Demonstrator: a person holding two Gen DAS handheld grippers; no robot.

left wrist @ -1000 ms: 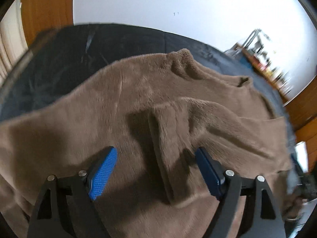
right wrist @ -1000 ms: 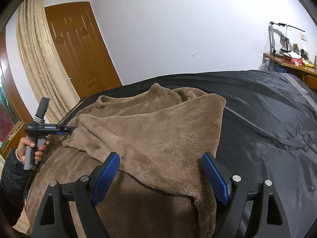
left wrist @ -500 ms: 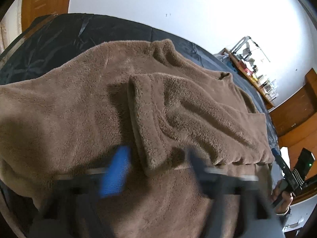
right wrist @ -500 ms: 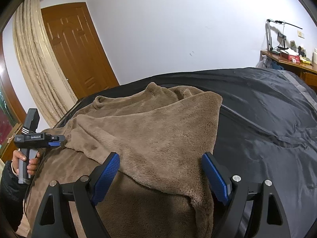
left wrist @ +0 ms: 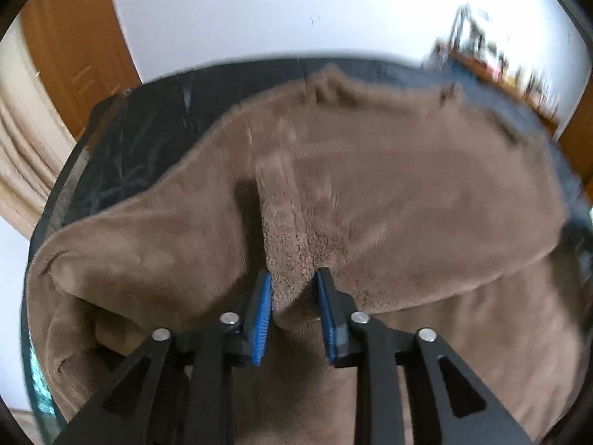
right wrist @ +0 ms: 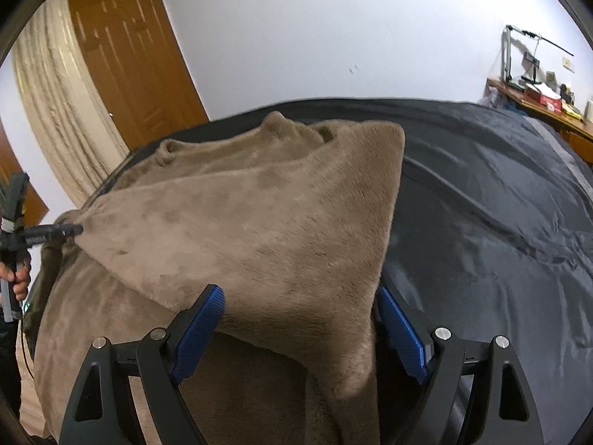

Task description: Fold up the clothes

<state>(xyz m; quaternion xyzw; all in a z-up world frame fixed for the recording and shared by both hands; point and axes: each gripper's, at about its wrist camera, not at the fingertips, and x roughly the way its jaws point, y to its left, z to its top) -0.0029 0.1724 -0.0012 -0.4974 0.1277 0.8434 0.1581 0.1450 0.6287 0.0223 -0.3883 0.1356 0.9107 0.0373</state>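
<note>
**One flap over, more folds to go**

While the brown fleece garment (right wrist: pixel 259 230) lies spread on the dark bedspread (right wrist: pixel 500 222), filling the centre and left of both frames, only part of the folding looks done. One panel is turned over the lower layer, its straight edge running down toward the lower middle of the right wrist view. The remaining folds appear still to come, and the bundle is far from compact.

In the left wrist view, the left tongs (left wrist: pixel 292 289) are pressed together on a bunched ridge of fleece at lower centre; much of that frame is motion-blurred. The right wrist view shows what that one cannot: the left tongs from outside at the left edge, pinching the flap's corner, the wooden door (right wrist: pixel 133 55) at upper left and a cluttered desk (right wrist: pixel 537 100) at upper right. The right tongs (right wrist: pixel 300 319) stand spread, straddling the folded edge without gripping it.
</note>
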